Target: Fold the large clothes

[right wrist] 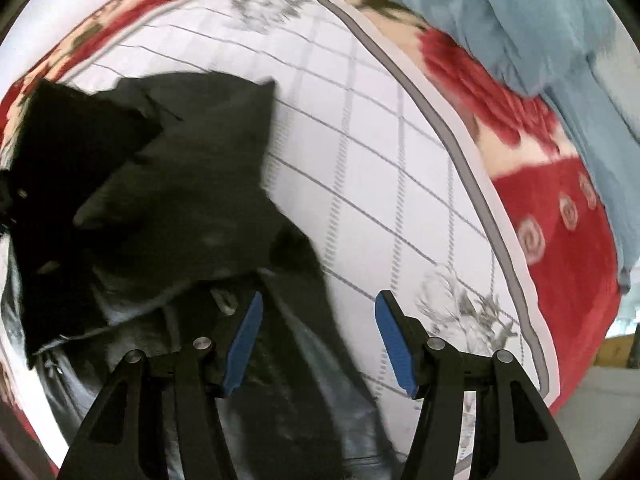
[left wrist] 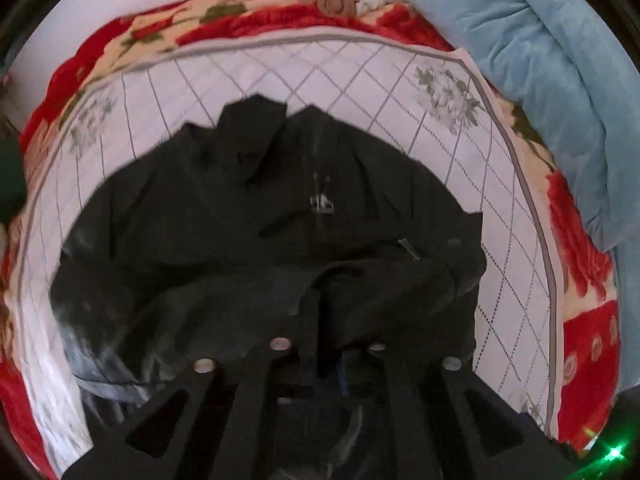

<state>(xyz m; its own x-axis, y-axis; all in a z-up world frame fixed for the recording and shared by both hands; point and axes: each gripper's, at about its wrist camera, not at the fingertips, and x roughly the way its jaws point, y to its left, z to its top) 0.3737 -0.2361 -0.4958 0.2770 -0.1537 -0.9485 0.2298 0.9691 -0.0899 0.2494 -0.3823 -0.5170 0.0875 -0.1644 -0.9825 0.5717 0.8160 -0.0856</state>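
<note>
Left gripper (left wrist: 316,312): the jaws are seen drawn together, clenched on a raised fold of the black jacket (left wrist: 256,216); the dark fabric is draped over and around the fingertips, so the pads are mostly hidden. Right gripper (right wrist: 318,340): the jaws are spread wide and released, with nothing held between the blue pads (right wrist: 244,344). The jacket's edge is seen passing under the left-hand pad and into the gap, while the other pad is placed over the white quilted sheet (right wrist: 380,168). The jacket is spread on the white quilted sheet, its collar pointing away from the left gripper and its zipper pull (left wrist: 322,202) lying near the garment's middle. Beyond the sheet, a red floral blanket (left wrist: 256,24) is bordered by a blue duvet (left wrist: 552,64).
</note>
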